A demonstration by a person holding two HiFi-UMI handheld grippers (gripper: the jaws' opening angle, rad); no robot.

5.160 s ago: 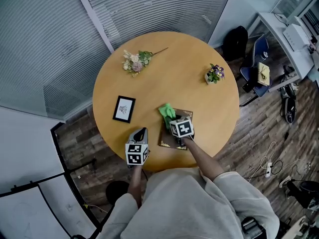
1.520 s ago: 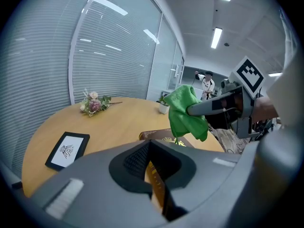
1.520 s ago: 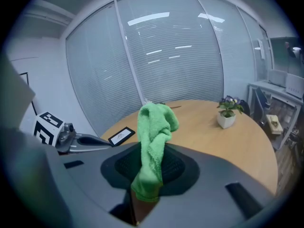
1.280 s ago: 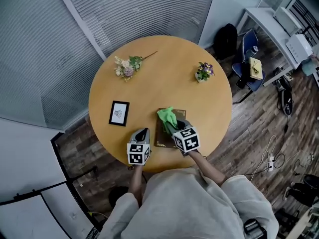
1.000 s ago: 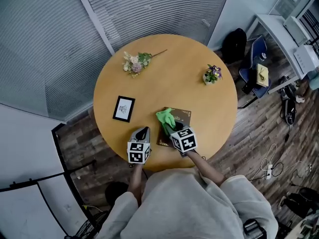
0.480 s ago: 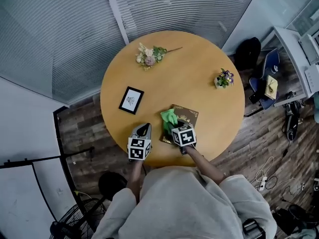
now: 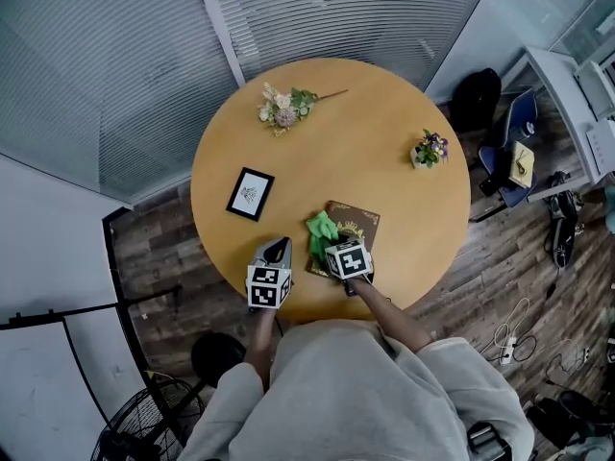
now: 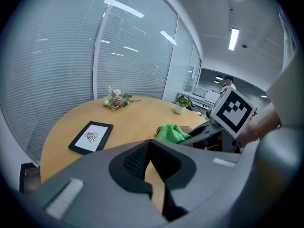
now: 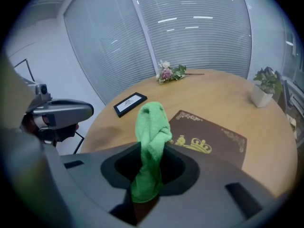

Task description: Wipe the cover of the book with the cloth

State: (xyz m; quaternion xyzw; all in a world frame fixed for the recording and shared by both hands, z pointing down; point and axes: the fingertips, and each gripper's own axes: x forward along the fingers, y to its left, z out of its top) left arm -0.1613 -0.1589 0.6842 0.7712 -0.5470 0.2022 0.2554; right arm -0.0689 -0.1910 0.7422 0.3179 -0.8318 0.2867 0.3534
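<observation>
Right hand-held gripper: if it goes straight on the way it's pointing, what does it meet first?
Probably the brown book: the right hand-held gripper is shut on the green cloth, which leads toward the cover's near left edge. Depth is unclear; it could meet bare table first.

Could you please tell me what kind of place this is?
Most likely an office meeting corner: a round wooden table beside slatted blinds, a white desk and a blue chair nearby, and ceiling strip lights overhead.
</observation>
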